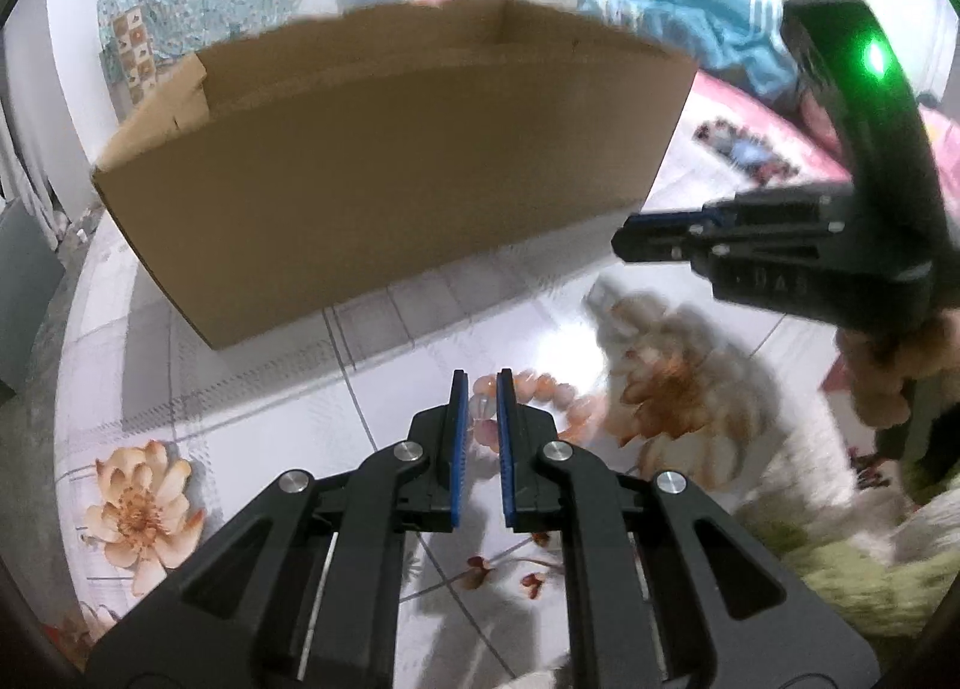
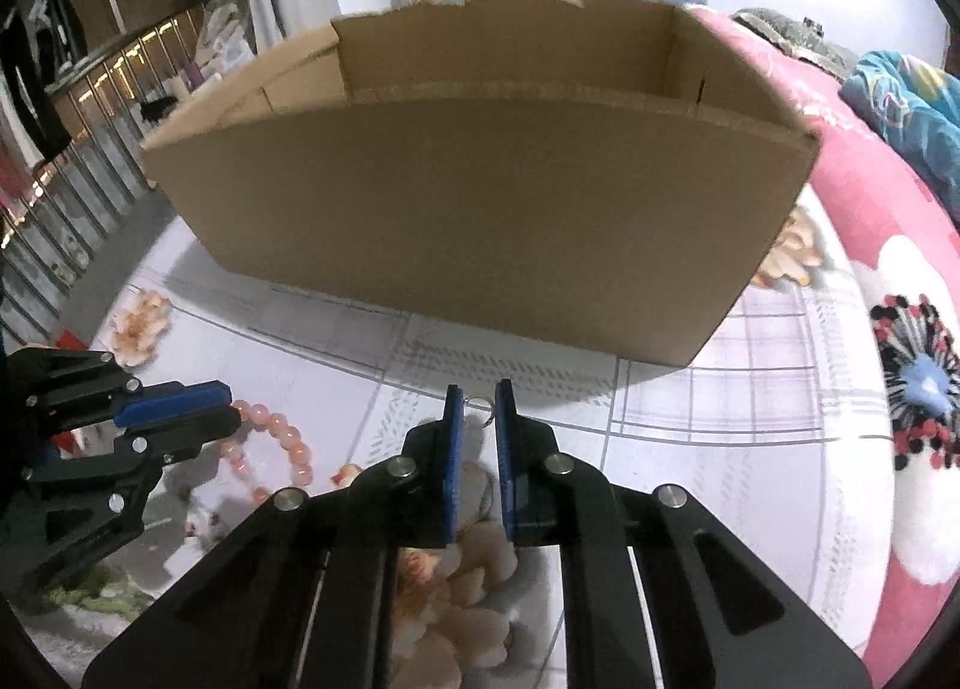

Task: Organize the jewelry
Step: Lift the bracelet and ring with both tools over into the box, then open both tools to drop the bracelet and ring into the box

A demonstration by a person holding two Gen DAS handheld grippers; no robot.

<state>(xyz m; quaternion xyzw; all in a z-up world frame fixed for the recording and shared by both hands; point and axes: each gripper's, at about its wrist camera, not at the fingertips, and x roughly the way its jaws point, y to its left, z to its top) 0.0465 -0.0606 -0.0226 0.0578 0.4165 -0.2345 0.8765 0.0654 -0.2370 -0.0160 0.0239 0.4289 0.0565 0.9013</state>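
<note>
A big brown cardboard box [image 2: 480,197] sits open at the top on a flowery tablecloth [image 2: 750,419]. It looks like the place for the jewelry to go.

In front of the box, near the left side, is a pink bead bracelet [image 2: 282,437]. The left gripper [image 1: 481,413] is nearly shut, and its blue pads pinch one part of the bead ring. The beads look smooth and round, so they may slip. The string bends, so the rest of the bracelet will hang down and swing.

The right gripper [image 2: 479,413] is nearly shut too. A small silver ring piece [image 2: 482,406] sits between its tips. It looks very light and thin. It seems best pinched flat across the wire, since a tiny thing can drop easily.
</note>
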